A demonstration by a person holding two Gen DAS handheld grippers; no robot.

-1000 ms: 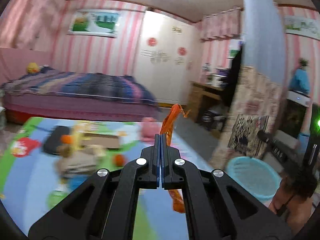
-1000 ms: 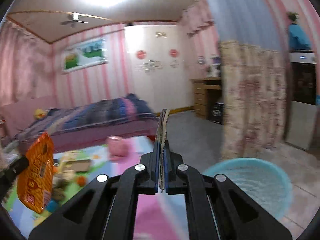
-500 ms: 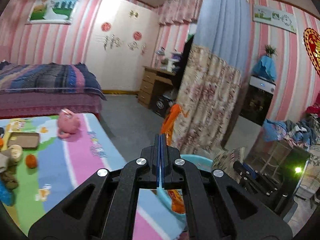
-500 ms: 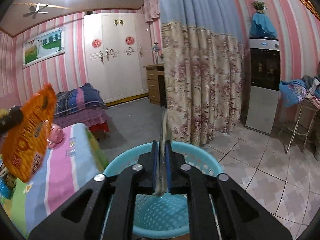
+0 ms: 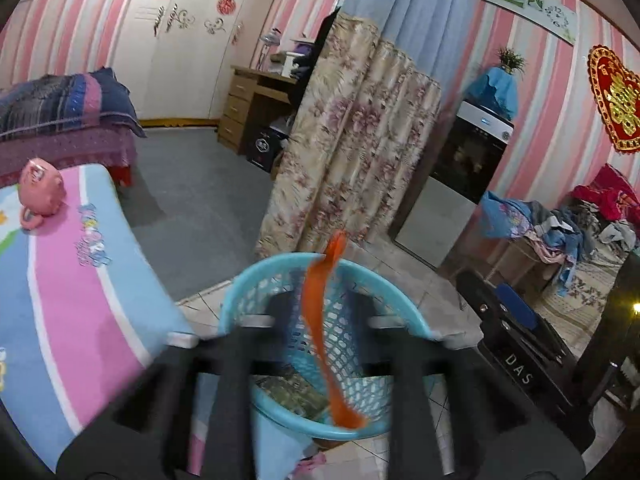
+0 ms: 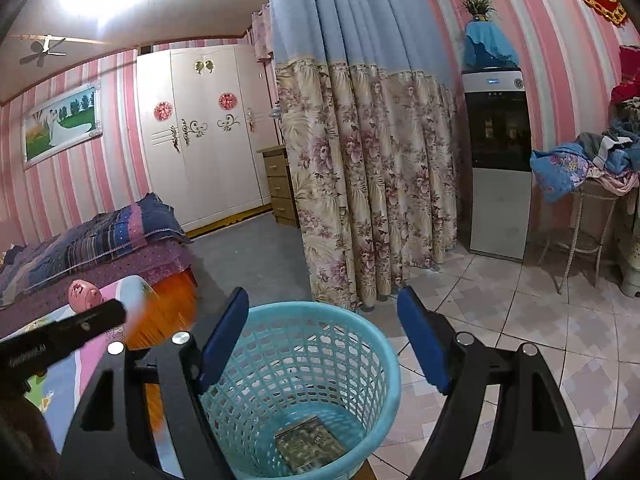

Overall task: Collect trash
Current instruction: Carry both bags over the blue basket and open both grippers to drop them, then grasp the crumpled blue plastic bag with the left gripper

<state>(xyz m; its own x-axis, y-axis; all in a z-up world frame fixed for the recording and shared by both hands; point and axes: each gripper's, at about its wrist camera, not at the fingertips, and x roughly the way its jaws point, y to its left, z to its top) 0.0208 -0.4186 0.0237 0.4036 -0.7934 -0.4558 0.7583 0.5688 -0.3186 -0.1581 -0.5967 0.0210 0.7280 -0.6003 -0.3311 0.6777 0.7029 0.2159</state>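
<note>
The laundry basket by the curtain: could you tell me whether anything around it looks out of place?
Yes: an orange snack wrapper hangs in mid-air over the blue laundry basket, between the opening jaws of the left hand-held gripper, not yet inside. A flat packet already lies at the bottom.

Light blue plastic basket (image 6: pixel 372 344), smooth at the rim, walls an open lattice. Thin orange wrapper (image 5: pixel 320 320), glossy film, seen edge-on. Flat greenish packet (image 6: pixel 310 444) on the basket bottom, printed and faintly shiny. Matt black plastic on the right gripper (image 6: pixel 322 338), with bright metal screw heads and smooth blue pads on its fingers (image 6: pixel 222 340). Floral curtain (image 6: pixel 368 184), soft matt cloth in folds. Pale floor tiles (image 6: pixel 520 320), smooth with slight sheen. Brown wooden drawers (image 5: pixel 244 108). Smooth printed mat (image 5: pixel 80 300).
</note>
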